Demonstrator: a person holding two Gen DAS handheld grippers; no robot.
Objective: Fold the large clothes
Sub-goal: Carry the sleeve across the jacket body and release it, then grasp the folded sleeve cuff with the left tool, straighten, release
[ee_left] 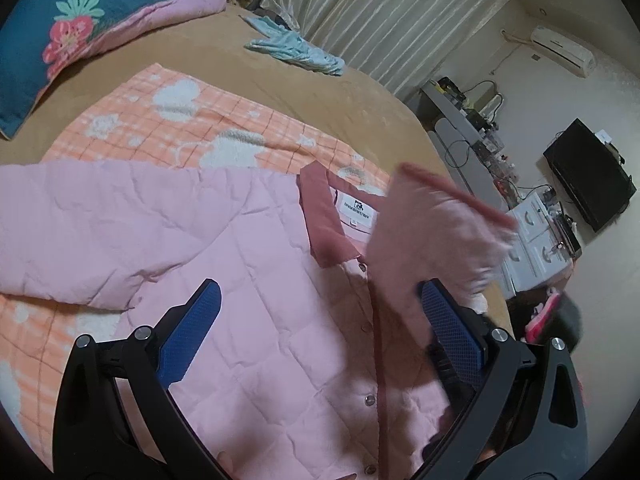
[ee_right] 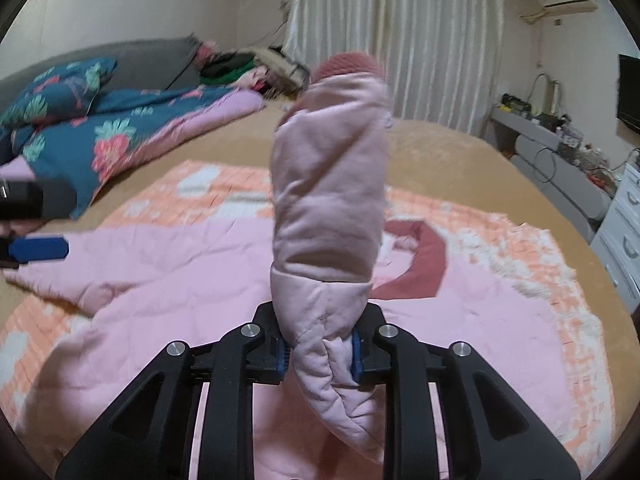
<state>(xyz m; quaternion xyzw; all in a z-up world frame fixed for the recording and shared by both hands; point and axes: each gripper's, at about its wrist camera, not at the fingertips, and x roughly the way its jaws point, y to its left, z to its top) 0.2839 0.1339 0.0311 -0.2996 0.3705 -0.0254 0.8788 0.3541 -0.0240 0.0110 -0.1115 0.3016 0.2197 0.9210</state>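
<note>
Right gripper [ee_right: 318, 354] clamps sleeve [ee_right: 326, 200] — left gripper [ee_left: 320, 340] agape

The right gripper [ee_right: 318, 354] clamps its jaws on a pink quilted sleeve [ee_right: 328, 200], which stands up in front of the lens, its dark rose cuff [ee_right: 347, 65] at the top. Beyond lies the rest of the pink jacket [ee_right: 160, 280], spread flat with its rose collar [ee_right: 424, 264] to the right, on an orange checked blanket [ee_right: 520, 264] over a tan bed [ee_right: 440, 140]. The left gripper [ee_right: 36, 250] shows at the left edge. A floral duvet [ee_right: 120, 140] lies far left.
</note>
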